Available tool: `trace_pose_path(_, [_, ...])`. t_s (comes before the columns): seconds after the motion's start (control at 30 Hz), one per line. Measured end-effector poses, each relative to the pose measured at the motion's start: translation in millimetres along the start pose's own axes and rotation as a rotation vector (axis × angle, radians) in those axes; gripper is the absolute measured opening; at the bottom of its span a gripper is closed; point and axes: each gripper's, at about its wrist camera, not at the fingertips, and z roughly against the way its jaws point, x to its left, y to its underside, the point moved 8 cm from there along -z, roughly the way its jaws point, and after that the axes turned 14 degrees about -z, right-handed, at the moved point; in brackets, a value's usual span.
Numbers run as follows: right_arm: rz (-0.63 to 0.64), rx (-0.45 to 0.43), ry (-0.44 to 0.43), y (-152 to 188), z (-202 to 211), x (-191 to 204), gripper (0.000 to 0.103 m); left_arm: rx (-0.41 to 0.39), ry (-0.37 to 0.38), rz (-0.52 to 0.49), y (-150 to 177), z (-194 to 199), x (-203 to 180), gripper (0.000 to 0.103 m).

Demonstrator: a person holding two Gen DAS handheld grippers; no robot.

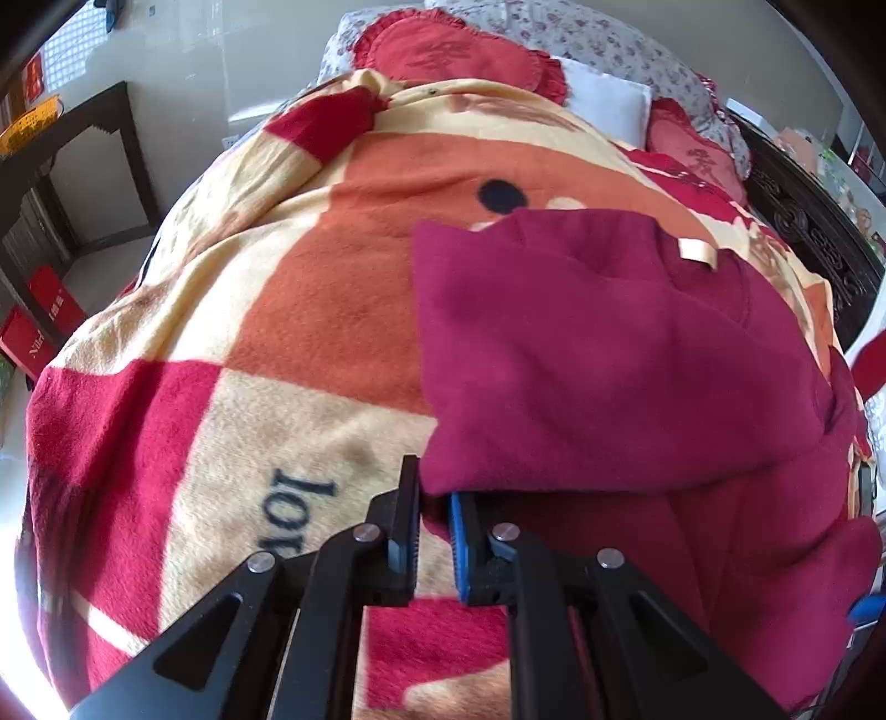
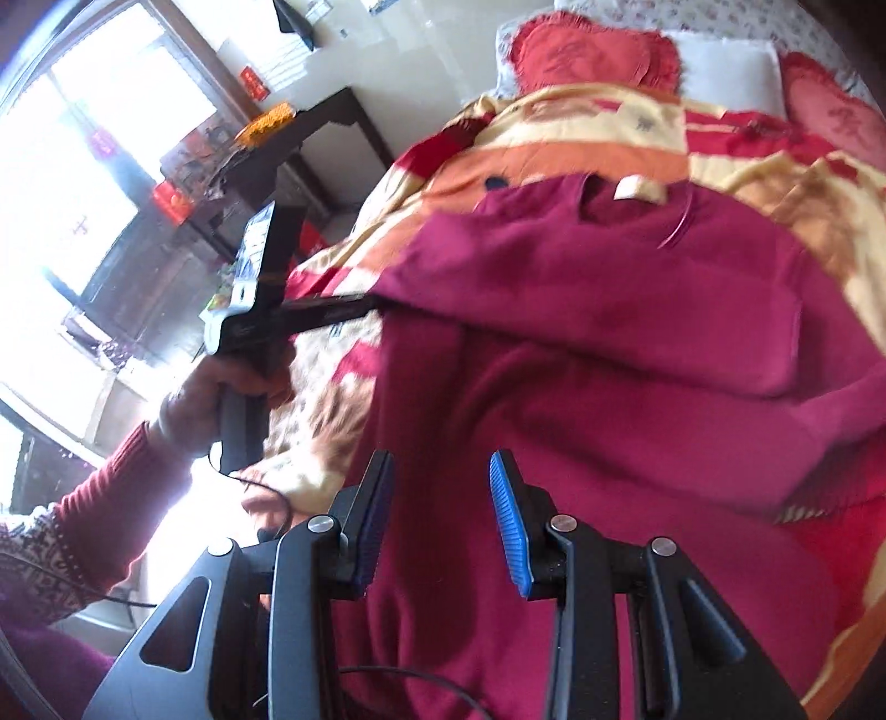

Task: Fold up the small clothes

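Note:
A maroon fleece garment (image 1: 598,354) lies on the blanket-covered bed, with a cream label at its collar (image 1: 699,250). One side is folded over the middle. My left gripper (image 1: 434,498) is nearly closed on the lower left edge of that folded flap. In the right wrist view the garment (image 2: 581,387) fills the middle, and the left gripper's fingers (image 2: 332,313) reach in under the flap's left edge. My right gripper (image 2: 443,515) is open and empty, just above the garment's lower part.
The bed carries a red, orange and cream blanket (image 1: 310,310). Red cushions (image 1: 454,52) and a white pillow (image 1: 609,102) lie at the head. A dark wooden table (image 1: 77,166) stands left of the bed. A dark carved frame (image 1: 803,221) runs along the right.

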Motion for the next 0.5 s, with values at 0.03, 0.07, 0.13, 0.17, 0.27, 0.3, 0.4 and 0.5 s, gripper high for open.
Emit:
trace_pose_path(0.03, [0.005, 0.019, 0.001, 5.7, -3.7, 0.9, 0.017, -0.003, -0.005, -0.004, 1.1, 2.8, -2.9, 0.013])
trace_pose_path(0.07, [0.017, 0.040, 0.007, 12.6, -7.3, 2.3, 0.017, -0.001, -0.014, -0.009, 2.8, 5.6, -4.8, 0.015])
trace_pose_path(0.13, [0.043, 0.041, 0.053, 22.6, -9.0, -2.2, 0.017, 0.006, -0.014, -0.015, 7.9, 11.4, -8.6, 0.034])
trace_pose_path(0.17, [0.032, 0.018, 0.079, 23.0, -5.0, -10.8, 0.017, 0.002, -0.009, -0.017, 9.9, 15.5, -10.6, 0.040])
trace_pose_path(0.27, [-0.100, -0.052, 0.093, 11.6, 17.6, -52.5, 0.017, -0.022, -0.012, -0.024, 15.2, 31.1, -16.5, 0.054])
trace_pose_path(0.3, [-0.150, -0.093, 0.137, 5.4, 29.1, -76.1, 0.017, -0.025, -0.015, -0.025, 15.5, 34.4, -18.3, 0.056])
trace_pose_path(0.4, [-0.287, -0.206, 0.259, -11.2, 66.3, -142.5, 0.017, -0.049, -0.024, -0.013, 14.3, 48.6, -24.3, 0.063])
trace_pose_path(0.5, [-0.438, -0.324, 0.370, -35.1, 115.8, -211.9, 0.017, -0.081, -0.021, -0.006, 4.8, 58.4, -35.3, 0.065])
